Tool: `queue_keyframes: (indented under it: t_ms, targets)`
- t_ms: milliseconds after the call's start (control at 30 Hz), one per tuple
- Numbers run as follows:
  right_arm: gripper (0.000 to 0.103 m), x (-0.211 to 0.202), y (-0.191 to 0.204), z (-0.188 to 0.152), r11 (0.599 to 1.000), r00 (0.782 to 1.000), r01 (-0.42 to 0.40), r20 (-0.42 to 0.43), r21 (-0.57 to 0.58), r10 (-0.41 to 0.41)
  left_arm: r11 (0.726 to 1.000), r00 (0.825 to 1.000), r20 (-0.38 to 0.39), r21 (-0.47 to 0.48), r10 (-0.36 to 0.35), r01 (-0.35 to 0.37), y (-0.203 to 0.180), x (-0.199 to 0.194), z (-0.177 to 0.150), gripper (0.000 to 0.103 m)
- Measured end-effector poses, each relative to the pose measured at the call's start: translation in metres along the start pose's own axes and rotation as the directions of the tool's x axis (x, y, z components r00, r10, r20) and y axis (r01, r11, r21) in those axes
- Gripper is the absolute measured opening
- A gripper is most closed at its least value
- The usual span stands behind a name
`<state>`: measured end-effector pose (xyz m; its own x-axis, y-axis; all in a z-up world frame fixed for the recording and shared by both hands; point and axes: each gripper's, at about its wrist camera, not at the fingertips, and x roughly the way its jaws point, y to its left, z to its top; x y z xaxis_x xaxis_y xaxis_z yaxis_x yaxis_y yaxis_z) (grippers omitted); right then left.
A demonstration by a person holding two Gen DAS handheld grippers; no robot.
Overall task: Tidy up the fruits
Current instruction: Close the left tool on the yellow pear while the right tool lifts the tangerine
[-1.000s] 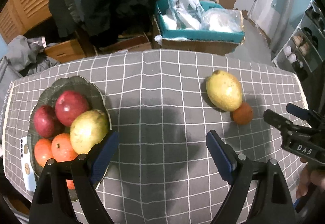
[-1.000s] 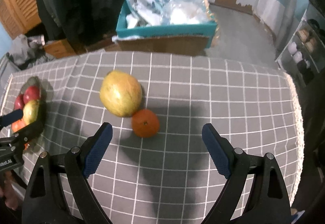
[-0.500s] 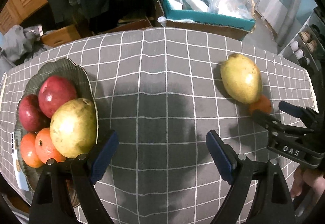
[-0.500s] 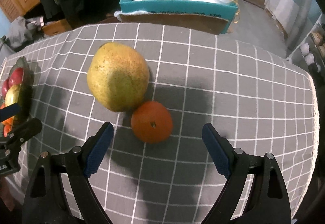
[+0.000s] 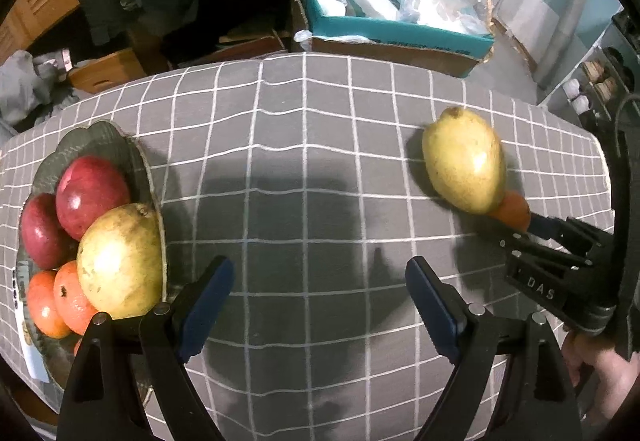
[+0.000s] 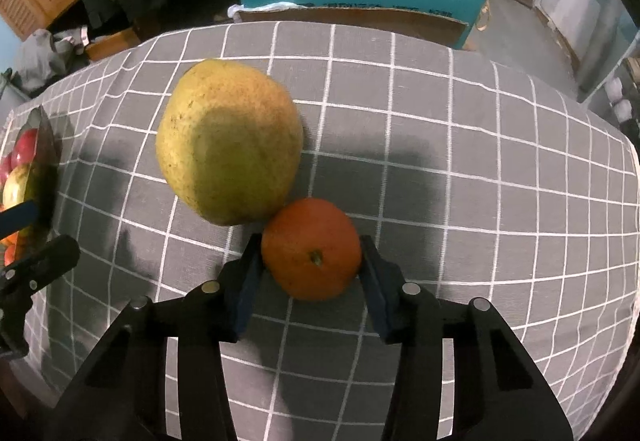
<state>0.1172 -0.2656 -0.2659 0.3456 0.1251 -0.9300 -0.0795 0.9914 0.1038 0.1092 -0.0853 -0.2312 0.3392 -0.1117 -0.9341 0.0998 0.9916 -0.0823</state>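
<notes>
The right gripper (image 6: pixel 312 273) has just been closing, and its two blue pads now press on both sides of the small orange (image 6: pixel 311 249), which sits between them on the grey checked table (image 6: pixel 460 169) toward its right edge. The orange does not look lifted yet; it seems to rest on the cloth and touches the large yellow-green fruit (image 6: pixel 228 141) just behind it. In the left wrist view the same pair lies near the right edge of the table, with the yellow-green fruit hiding most of the orange. The left gripper (image 5: pixel 316 301) hangs over the middle of the table with its jaws wide apart and nothing between them. At the left edge stands the green bowl (image 5: pixel 100 137), which already holds two dark red fruits (image 5: pixel 90 195), a big yellow-green one (image 5: pixel 120 261) and some small orange ones (image 5: pixel 48 301). So I judge that most of the sorting is done: the bowl is nearly full and only two fruits are left outside it. The step in hand is the pick-up of the orange, which must be carried across the table to the bowl. After that the large fruit remains, and it may roll a little when the orange leaves its side.
</notes>
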Motion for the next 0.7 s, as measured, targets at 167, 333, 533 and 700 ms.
queue_keyframes:
  t_ms: [167,333,533,700]
  targets:
    - [0.045,-0.011,-0.021,0.0,0.999,0.999,0.029,0.026,0.039,-0.03,0.999,0.999,-0.001,0.013,-0.041,0.041,-0.017,0.002,0.008,0.089]
    - [0.046,-0.016,-0.046,0.0,0.995,0.999,0.009,0.039,0.1,-0.013,0.994,0.995,-0.006,0.028,-0.103,0.104,-0.037,0.005,0.014,0.089]
    - [0.045,-0.018,-0.049,-0.001,0.995,0.998,-0.026,0.052,0.092,0.021,0.993,0.995,-0.01,0.062,-0.102,0.102,-0.058,0.008,0.02,0.089]
    - [0.045,-0.024,-0.065,-0.003,0.991,0.998,0.005,0.06,0.132,-0.013,0.991,0.994,-0.012,0.083,-0.107,0.108,-0.072,0.015,0.031,0.089]
